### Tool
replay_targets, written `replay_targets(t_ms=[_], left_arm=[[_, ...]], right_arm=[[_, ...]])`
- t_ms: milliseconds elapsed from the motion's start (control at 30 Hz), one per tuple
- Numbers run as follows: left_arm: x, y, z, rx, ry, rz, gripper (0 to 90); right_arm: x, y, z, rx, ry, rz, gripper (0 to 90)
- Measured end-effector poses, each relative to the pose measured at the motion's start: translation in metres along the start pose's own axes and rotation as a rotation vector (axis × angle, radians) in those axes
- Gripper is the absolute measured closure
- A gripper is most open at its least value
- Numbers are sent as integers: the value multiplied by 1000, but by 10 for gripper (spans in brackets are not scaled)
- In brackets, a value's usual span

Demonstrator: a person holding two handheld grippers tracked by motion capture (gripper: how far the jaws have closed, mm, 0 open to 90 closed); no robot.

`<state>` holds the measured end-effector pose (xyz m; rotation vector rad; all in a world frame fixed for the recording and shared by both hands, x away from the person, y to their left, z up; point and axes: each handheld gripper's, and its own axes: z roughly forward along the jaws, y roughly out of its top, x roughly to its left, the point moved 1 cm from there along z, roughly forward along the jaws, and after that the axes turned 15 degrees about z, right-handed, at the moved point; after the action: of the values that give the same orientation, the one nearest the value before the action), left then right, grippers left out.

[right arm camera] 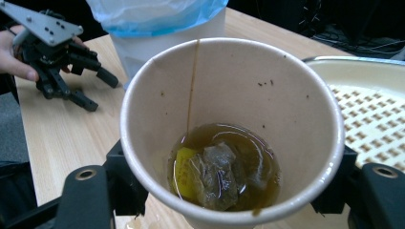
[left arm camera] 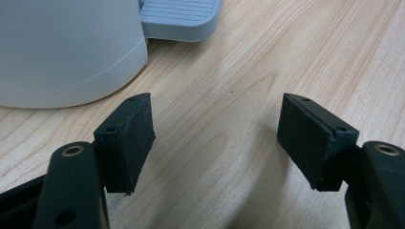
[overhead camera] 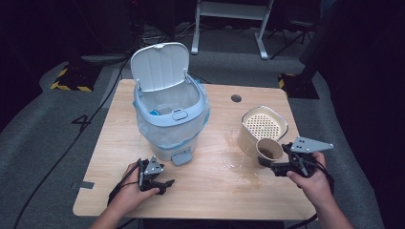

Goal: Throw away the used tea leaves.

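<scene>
Right gripper view: right claw (right arm camera: pixel 229 191) grips a paper cup (right arm camera: pixel 232 129) by its sides, one jaw on each side below the rim. Cup holds a little brown tea with a soaked tea bag (right arm camera: pixel 217 174) at the bottom; a brown drip line runs down the inner wall. Cup sits tilted, just beside the cream strainer basket (right arm camera: pixel 377 114).
High view: right hand (overhead camera: pixel 313 183) near the worktop's (overhead camera: pixel 119 143) right front, cup (overhead camera: pixel 269 149) against the front of the basket (overhead camera: pixel 264 125). Wet brown spill (overhead camera: pixel 246 176) on the wood in front of it.
Left gripper view: left claw (left arm camera: pixel 217 138) released, jaws wide apart, bare wood between them, nothing held. It rests low at the left front, near the bin's base and grey pedal (left arm camera: pixel 179 19).
Farther back: white pedal bin (overhead camera: pixel 169 119), lid (overhead camera: pixel 160 64) up, blue-edged liner bag (overhead camera: pixel 165 136) inside.
</scene>
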<state>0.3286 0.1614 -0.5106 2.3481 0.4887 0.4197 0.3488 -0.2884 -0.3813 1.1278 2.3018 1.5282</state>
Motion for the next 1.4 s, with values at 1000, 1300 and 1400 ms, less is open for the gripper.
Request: replay_targets(t_ms=[1000, 1300, 1400], left_arm=[[1, 0, 0, -2, -4, -9, 287], [0, 0, 0, 0, -1, -7, 287], [0, 0, 0, 0, 0, -4, 287]], right_arm=[[-43, 74, -6, -16, -135, -36, 317], [-62, 85, -1, -21, -229, -89, 323], [-68, 87, 2, -27, -241, -96, 326]])
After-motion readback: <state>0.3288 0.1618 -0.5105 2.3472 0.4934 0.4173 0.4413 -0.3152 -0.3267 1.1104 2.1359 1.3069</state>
